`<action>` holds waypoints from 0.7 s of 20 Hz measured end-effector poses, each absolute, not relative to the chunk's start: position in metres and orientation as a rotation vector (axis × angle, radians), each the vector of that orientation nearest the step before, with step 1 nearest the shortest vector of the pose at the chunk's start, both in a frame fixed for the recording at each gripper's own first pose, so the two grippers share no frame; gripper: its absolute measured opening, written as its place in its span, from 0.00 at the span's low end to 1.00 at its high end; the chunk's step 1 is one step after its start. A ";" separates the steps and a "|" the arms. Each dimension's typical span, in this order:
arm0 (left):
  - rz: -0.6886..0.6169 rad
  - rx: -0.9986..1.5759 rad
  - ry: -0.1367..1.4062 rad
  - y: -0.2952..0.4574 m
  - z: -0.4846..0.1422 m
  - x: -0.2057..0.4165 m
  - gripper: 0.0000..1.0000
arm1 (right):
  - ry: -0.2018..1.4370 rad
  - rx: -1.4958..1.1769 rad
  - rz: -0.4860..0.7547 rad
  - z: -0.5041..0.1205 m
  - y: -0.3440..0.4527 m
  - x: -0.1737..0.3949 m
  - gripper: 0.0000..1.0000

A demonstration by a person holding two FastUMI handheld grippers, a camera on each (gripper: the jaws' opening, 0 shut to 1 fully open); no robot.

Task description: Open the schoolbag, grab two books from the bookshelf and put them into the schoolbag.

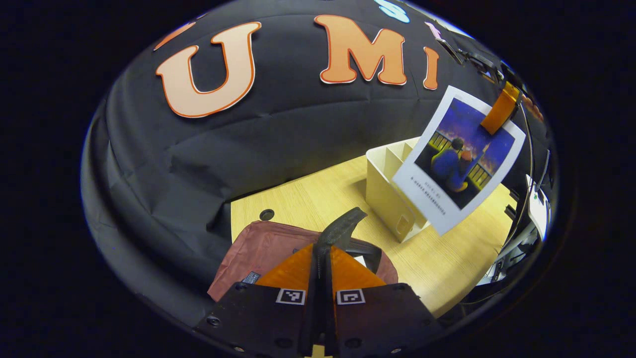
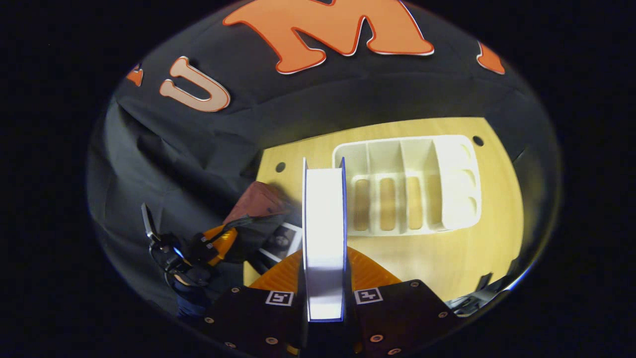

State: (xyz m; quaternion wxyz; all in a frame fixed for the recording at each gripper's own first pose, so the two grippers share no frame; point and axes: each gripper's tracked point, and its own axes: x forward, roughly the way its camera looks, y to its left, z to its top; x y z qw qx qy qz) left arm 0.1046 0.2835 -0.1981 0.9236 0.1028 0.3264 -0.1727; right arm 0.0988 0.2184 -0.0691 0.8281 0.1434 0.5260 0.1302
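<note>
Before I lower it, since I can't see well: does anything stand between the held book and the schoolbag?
Nothing visible does. The book hangs above bare table, with the schoolbag off to its left, held up by the left gripper.

Pale wood-grain tabletop (image 1: pixel 447 258), matt, right of centre in left gripper view. Dusty-red fabric schoolbag (image 1: pixel 258 248), soft, creased, lower centre; its black woven webbing strap (image 1: pixel 343 226) coarse. White compartmented bookshelf (image 2: pixel 449 184), smooth matt plastic. White-bordered book with blue illustrated cover (image 1: pixel 459 159), glossy paper, right side. Black backdrop cloth (image 1: pixel 198 164), matt, wrinkled.
</note>
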 end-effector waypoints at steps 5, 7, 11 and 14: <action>-0.354 0.206 0.672 0.286 -0.196 0.103 0.09 | 1.128 0.394 0.337 -0.106 0.268 0.082 0.30; -0.352 0.193 0.670 0.288 -0.192 0.102 0.09 | 1.149 0.453 0.337 -0.127 0.283 0.075 0.30; -0.342 0.179 0.664 0.294 -0.185 0.102 0.09 | 1.200 0.607 0.327 -0.176 0.298 0.065 0.30; -0.343 0.171 0.664 0.294 -0.184 0.100 0.09 | 1.184 0.687 0.307 -0.202 0.317 0.070 0.29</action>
